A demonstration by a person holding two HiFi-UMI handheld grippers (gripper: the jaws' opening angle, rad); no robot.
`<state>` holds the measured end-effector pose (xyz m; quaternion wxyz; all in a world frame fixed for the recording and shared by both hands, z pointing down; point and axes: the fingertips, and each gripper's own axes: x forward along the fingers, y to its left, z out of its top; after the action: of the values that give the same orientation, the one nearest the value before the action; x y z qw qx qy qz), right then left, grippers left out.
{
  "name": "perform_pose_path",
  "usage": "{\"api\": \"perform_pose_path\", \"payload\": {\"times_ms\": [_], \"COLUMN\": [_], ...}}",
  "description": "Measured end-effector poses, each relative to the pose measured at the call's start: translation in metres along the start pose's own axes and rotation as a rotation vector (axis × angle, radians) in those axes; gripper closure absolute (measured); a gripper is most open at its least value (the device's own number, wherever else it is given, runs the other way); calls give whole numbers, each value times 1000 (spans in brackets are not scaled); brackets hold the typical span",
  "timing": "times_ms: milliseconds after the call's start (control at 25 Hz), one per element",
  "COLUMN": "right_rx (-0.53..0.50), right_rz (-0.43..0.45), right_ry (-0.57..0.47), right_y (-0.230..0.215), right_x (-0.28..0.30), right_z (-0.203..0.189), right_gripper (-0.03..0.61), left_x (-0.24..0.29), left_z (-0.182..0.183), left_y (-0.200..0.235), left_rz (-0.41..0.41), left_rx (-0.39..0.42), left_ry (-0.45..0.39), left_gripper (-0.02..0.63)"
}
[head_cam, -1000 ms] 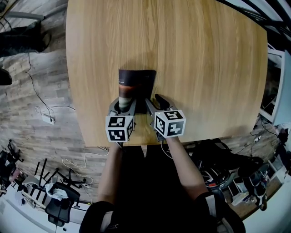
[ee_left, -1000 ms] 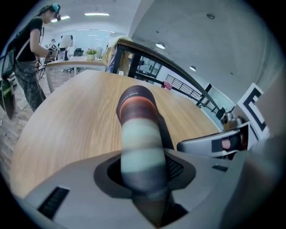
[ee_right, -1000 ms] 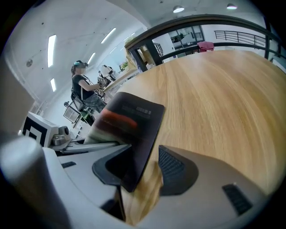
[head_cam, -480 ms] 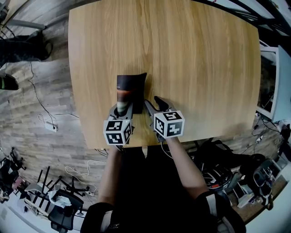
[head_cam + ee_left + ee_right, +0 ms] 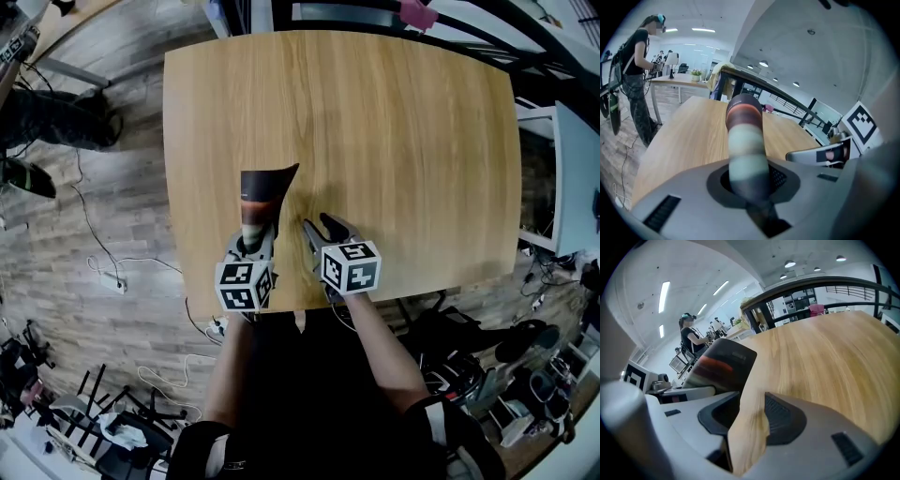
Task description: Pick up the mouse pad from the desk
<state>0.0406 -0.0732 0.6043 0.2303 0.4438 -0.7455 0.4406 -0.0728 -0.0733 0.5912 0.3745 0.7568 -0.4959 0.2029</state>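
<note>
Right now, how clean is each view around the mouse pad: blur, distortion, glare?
Head view: sharp, evenly lit, fisheye bows the light wooden desk. Left gripper view: the dark orange-banded mouse pad sits close and soft, corners vignetted. Right gripper view: foreground smeared, ceiling strip lights bright, not flaring.

In the head view we lose the near end of the mouse pad [image 5: 260, 192] under the body of the left gripper [image 5: 251, 242], whose jaws, just now closing on the mouse pad, are covered too. In the left gripper view the mouse pad [image 5: 744, 140] is a blur of bands whose print we cannot read, and it hides a strip of the table [image 5: 689, 131] behind it.
</note>
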Motion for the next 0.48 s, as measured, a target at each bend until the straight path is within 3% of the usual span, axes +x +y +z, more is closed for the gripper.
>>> {"api": "perform_pose_path", "payload": {"times_ms": [480], "right_rx": [-36], "right_rz": [-57], "right_ry": [-240], "right_y": [28], "right_x": [-67], "right_z": [56], "right_gripper": [501], "left_x": [-75], "left_z": [63], "left_y": [-28], "left_rz": [-28], "left_rx": [27], "left_ry": [-192], "left_gripper": [552]}}
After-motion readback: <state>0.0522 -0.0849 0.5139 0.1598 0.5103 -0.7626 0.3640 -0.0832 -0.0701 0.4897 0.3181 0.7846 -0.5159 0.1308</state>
